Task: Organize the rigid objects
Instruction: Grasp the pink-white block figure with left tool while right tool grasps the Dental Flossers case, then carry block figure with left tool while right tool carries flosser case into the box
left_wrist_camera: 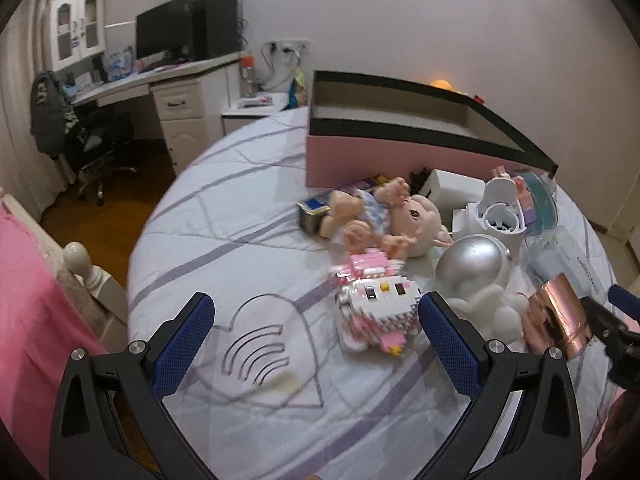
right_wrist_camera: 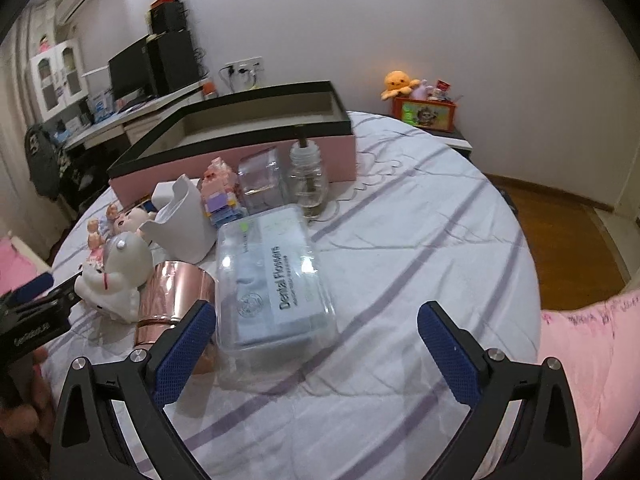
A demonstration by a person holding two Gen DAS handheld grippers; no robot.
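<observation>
Nothing appears sorted yet: the pink box (left_wrist_camera: 420, 160) at the far side of the bed (left_wrist_camera: 240, 208) looks empty inside, as far as its walls allow a view. All the items lie on the bed in front of it. From left to right: a doll (left_wrist_camera: 384, 216), a block-built toy (left_wrist_camera: 376, 312), a silver-domed astronaut figure (left_wrist_camera: 472, 268), a white holder (left_wrist_camera: 502, 212), a copper cup (left_wrist_camera: 556, 316), a box of dental flossers (right_wrist_camera: 276, 280) and a glass bottle (right_wrist_camera: 308, 184). The left gripper (left_wrist_camera: 316, 336) hangs wide open and empty near the block toy. The right gripper (right_wrist_camera: 316, 336) is equally wide open, holding nothing, with the flosser box between its fingers' line. By my judgement, every item remains to be boxed.
</observation>
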